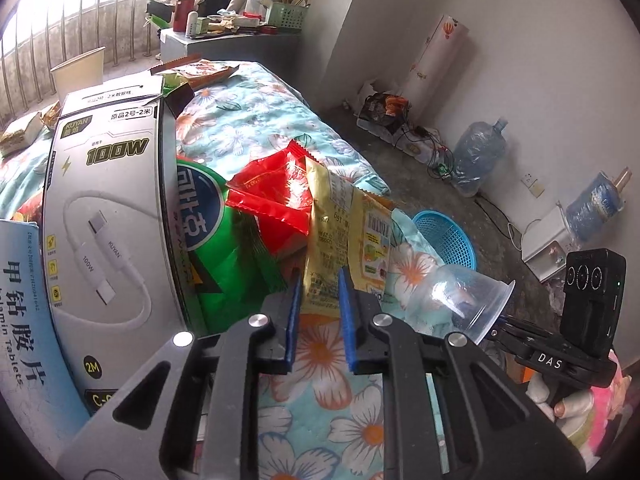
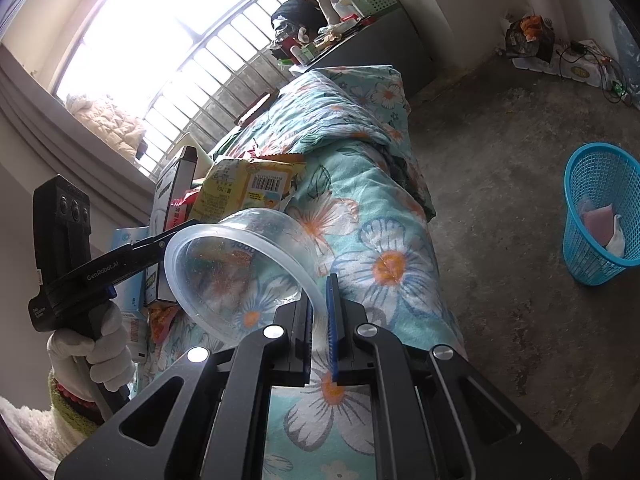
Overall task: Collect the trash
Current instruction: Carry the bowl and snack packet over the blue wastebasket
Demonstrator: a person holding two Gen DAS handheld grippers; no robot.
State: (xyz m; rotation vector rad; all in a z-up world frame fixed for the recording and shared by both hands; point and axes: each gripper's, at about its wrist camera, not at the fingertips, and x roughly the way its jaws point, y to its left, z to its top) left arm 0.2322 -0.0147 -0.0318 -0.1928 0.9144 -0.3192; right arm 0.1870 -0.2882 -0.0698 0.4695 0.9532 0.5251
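On the floral quilt [image 1: 256,120] lies a heap of trash. My left gripper [image 1: 320,276] points down at it, and its blue pads are shut on the lower edge of a yellow snack wrapper [image 1: 340,220]. Beside the wrapper lie a red wrapper [image 1: 276,196] and a green packet [image 1: 224,248]. My right gripper [image 2: 318,292] is shut on the rim of a clear plastic cup [image 2: 248,264], held on its side over the quilt. The cup [image 1: 452,300] also shows at the right of the left wrist view. A blue mesh basket [image 2: 600,216] stands on the floor with some scraps inside.
A grey cable box [image 1: 108,216], a blue-and-white tablet box [image 1: 20,300] and a paper cup [image 1: 80,72] sit left of the heap. On the concrete floor are a water jug [image 1: 480,156] and tangled cables [image 1: 432,152] by the wall. A cluttered cabinet [image 1: 224,40] stands beyond the bed.
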